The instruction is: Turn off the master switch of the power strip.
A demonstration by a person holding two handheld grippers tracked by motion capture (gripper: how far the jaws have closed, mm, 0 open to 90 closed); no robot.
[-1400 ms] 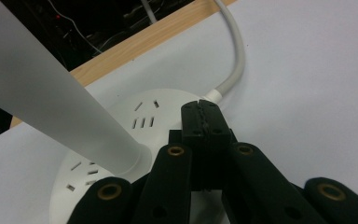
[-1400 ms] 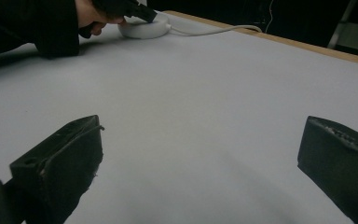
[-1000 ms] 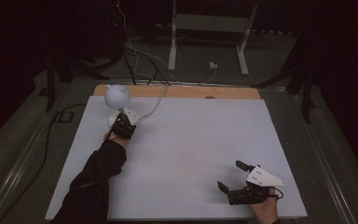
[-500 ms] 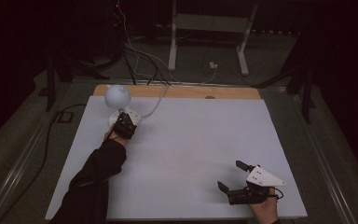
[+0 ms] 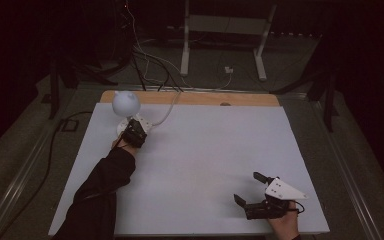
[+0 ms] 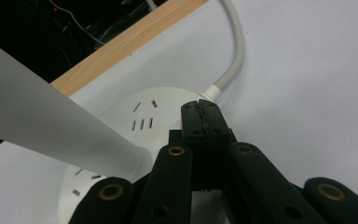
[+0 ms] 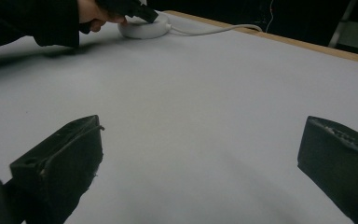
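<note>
A white lamp stands at the table's far left, with a round globe [image 5: 126, 102] over a round base [image 5: 122, 128]. In the left gripper view the base [image 6: 154, 105] has socket slots, a slanted white stem [image 6: 51, 126] and a white cable [image 6: 233, 51]. My left gripper [image 5: 134, 134] is shut, its tips [image 6: 204, 114] together on top of the base near the cable, nothing between them. My right gripper [image 5: 247, 187] rests near the front right corner, open, with bare table between its jaws [image 7: 205, 154].
The white tabletop [image 5: 205, 150] has a wooden strip [image 5: 190, 98] along its far edge. The lamp's cable [image 5: 162, 116] runs off the back toward floor wires. A white stand [image 5: 220, 30] is behind the table. In the right gripper view, the other hand [image 7: 98, 11] is at the base [image 7: 144, 29].
</note>
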